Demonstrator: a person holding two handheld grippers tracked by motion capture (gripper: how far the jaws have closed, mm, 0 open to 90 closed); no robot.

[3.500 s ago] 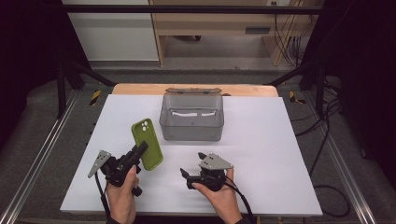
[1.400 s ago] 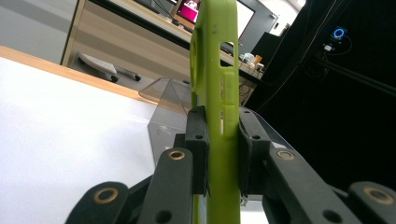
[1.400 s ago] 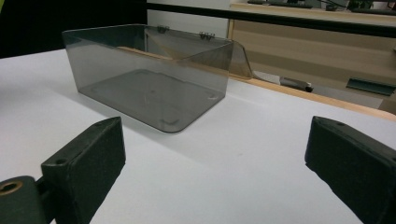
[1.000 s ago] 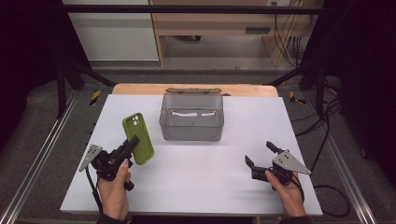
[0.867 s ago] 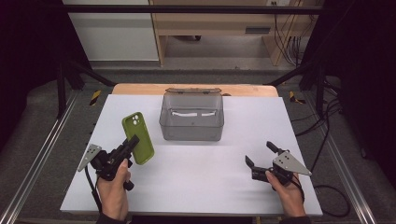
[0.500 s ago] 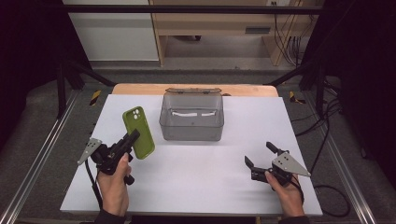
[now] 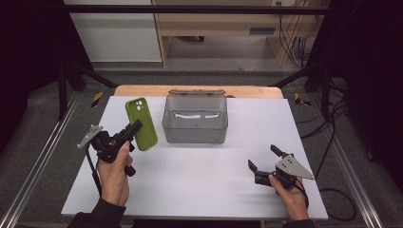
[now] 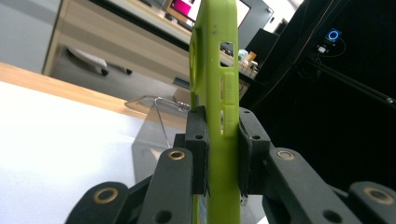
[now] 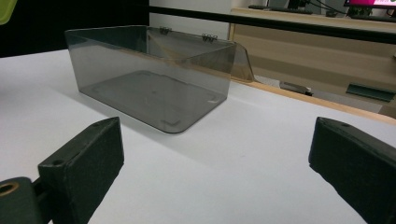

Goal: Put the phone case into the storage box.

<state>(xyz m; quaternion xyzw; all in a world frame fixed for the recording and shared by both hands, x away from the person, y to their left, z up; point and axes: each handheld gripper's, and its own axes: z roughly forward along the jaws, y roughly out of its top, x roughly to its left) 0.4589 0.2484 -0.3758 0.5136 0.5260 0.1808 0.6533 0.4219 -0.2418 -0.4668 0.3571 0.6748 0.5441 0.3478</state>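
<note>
White tabletop [image 7: 199, 185]: left gripper [image 7: 134, 128] is clamping the green phone case [image 7: 141, 123], now lifting it upright toward the smoky open box [image 7: 195, 118] at centre; right gripper [image 7: 263, 158] is idling, jaws wide, lower right.

A white table [image 7: 199, 175] with a wooden far edge stands on grey floor [image 7: 43, 142]. Beyond it are a wooden bench [image 7: 218, 23] and a pale cabinet [image 7: 114, 33]. Black curtains [image 7: 366, 71] darken both sides. Cables [image 7: 332, 142] trail at right, and metal rails [image 7: 33, 166] flank the table.
</note>
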